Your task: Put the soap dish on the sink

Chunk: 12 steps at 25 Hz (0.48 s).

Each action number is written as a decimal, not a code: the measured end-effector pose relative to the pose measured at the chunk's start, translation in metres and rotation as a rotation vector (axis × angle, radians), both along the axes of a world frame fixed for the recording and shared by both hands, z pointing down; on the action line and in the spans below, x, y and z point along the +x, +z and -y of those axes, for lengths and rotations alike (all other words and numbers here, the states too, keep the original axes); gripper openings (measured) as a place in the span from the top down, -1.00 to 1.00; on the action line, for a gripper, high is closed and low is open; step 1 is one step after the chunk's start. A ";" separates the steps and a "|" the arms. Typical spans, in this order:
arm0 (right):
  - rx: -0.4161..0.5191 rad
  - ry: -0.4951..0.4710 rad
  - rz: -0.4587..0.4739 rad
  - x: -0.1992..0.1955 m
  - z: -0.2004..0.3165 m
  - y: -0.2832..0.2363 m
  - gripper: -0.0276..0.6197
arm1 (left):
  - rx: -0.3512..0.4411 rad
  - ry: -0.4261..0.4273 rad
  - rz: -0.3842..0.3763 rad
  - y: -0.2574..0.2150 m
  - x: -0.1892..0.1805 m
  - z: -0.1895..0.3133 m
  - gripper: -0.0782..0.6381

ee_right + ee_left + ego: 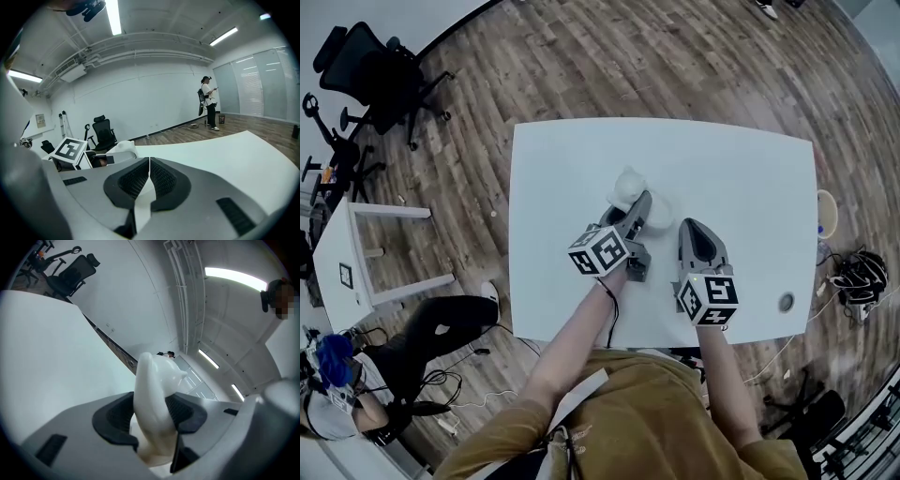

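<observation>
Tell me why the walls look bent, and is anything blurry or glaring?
Left gripper view: the wide-angle lens bows the wall, the ceiling light glares, the close soap dish looks soft. Right gripper view: curved ceiling pipes, bright ceiling lamp. Head view: even light, table edges bulge.

The work surface is a white rectangular table [741, 187] with rounded corners, standing on a wood-plank floor [581, 56]. The top is plain and matte. A small round grey grommet [786, 302] is set into the top close to the near right corner.

Near the middle of the top, slightly towards the near edge, is the white soap dish [628, 187]. Whether it touches the surface cannot be determined. A second white piece [661, 214] is just beside it on the right; contact with the top is likewise not determinable.

The far half and both far corners show bare white surface only
</observation>
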State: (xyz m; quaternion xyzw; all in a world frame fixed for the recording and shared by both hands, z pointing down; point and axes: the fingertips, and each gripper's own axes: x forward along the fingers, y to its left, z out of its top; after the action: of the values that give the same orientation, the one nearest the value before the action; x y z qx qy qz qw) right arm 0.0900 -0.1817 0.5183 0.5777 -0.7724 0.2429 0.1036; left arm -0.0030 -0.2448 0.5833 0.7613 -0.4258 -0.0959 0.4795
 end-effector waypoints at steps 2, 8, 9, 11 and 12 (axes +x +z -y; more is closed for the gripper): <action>-0.011 -0.008 -0.001 -0.003 0.001 0.006 0.88 | -0.036 -0.009 -0.015 0.010 0.002 0.000 0.19; -0.027 -0.058 -0.030 -0.015 0.002 0.022 0.88 | -0.083 -0.044 -0.082 0.026 0.002 0.006 0.28; -0.031 -0.069 -0.038 -0.017 0.002 0.025 0.88 | -0.084 -0.042 -0.080 0.026 0.003 0.007 0.28; -0.037 -0.102 -0.062 -0.026 0.003 0.030 0.88 | -0.100 -0.041 -0.080 0.027 0.003 0.009 0.28; -0.040 -0.123 -0.081 -0.031 0.004 0.033 0.88 | -0.113 -0.048 -0.084 0.027 0.002 0.010 0.28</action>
State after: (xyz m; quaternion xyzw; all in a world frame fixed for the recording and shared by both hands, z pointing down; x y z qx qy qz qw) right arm 0.0585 -0.1856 0.5517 0.5362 -0.7966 0.2279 0.1611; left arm -0.0008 -0.2551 0.6106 0.7180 -0.4282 -0.1152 0.5365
